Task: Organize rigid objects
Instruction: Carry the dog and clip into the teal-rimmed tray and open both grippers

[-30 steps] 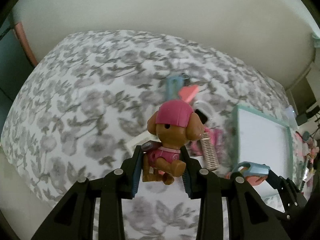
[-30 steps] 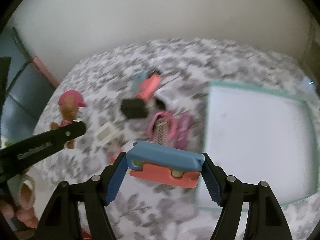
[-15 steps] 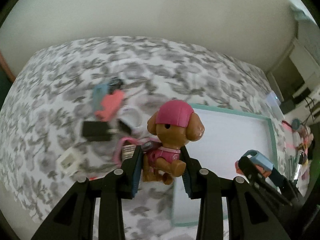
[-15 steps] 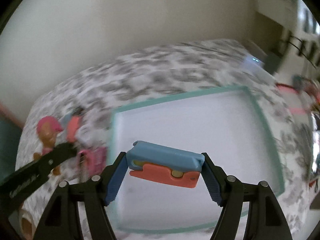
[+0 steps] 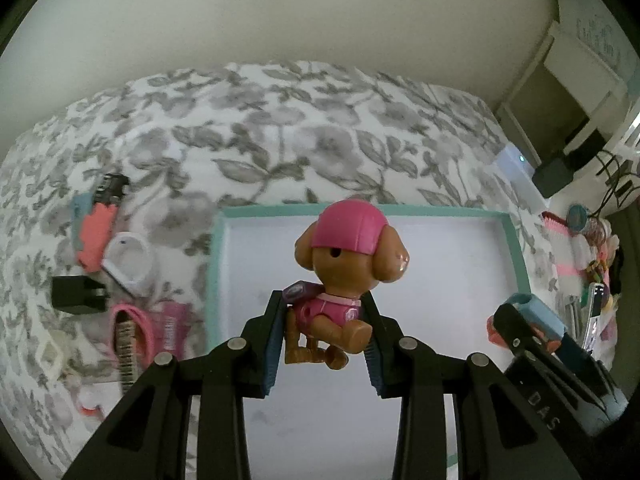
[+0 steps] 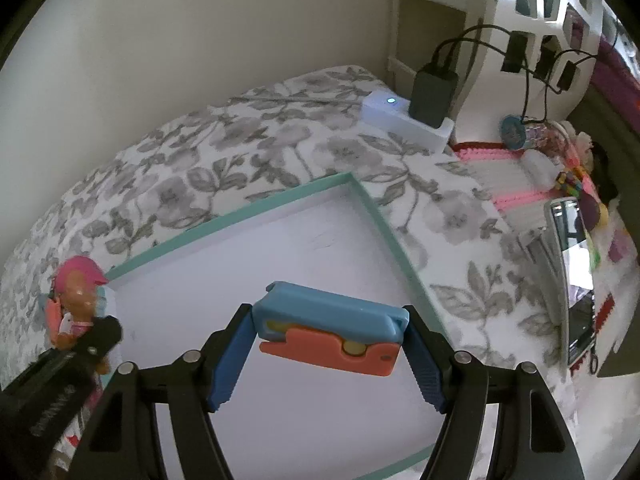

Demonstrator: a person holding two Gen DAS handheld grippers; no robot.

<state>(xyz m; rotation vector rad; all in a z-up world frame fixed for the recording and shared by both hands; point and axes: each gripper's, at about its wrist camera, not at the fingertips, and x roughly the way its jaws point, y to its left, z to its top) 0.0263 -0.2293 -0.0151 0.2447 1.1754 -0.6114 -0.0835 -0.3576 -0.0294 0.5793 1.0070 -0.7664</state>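
A brown puppy figure [image 5: 340, 280] with a pink cap is pinched at its body by my left gripper [image 5: 324, 344], which hangs over the left part of a white tray [image 5: 448, 360] with a teal rim. My right gripper [image 6: 328, 344] is shut on a blue and orange flat toy [image 6: 332, 328], held crosswise above the same tray [image 6: 280, 264]. In the left wrist view the right gripper [image 5: 532, 332] and its toy show at the tray's right side. The right wrist view has the puppy figure [image 6: 78, 300] at the far left, with the left gripper [image 6: 104, 330] below it.
On the floral bedcover [image 5: 280, 132] left of the tray lie an orange and blue toy [image 5: 94, 228], a white ring-shaped piece [image 5: 130, 258], a black block [image 5: 76, 294] and a pink item [image 5: 136, 332]. A white device [image 6: 400, 118], cables and a cluttered ledge [image 6: 560, 200] stand right.
Both grippers swung from the pile of loose items over to the tray, each keeping its toy. The tray now fills the space under both.
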